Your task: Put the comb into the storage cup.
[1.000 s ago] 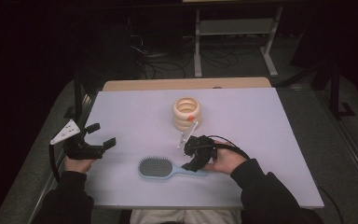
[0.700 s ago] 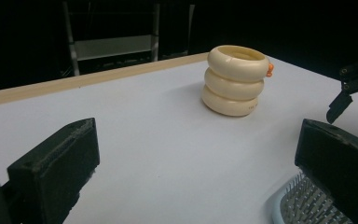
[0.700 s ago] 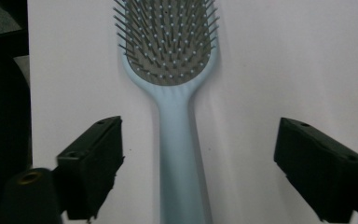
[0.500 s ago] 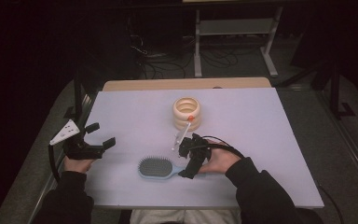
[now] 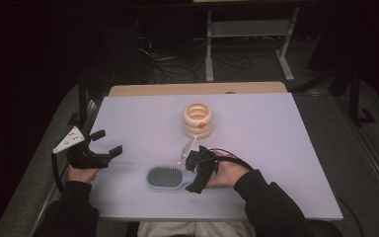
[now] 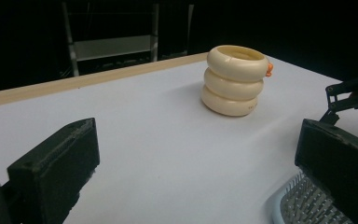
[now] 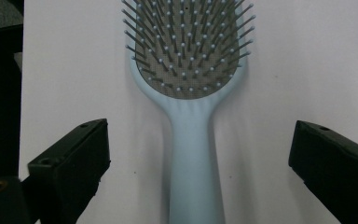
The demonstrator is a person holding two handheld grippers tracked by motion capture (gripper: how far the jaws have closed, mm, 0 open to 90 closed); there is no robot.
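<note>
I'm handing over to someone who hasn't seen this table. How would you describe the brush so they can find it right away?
Start at the pale lilac table top and go to its near edge, in front of the cream stack of three rounded rings. There lies the light blue plastic hairbrush, bristles up, its handle between the open jaws of the right gripper. It is the table's only flat, bristled thing.
</note>
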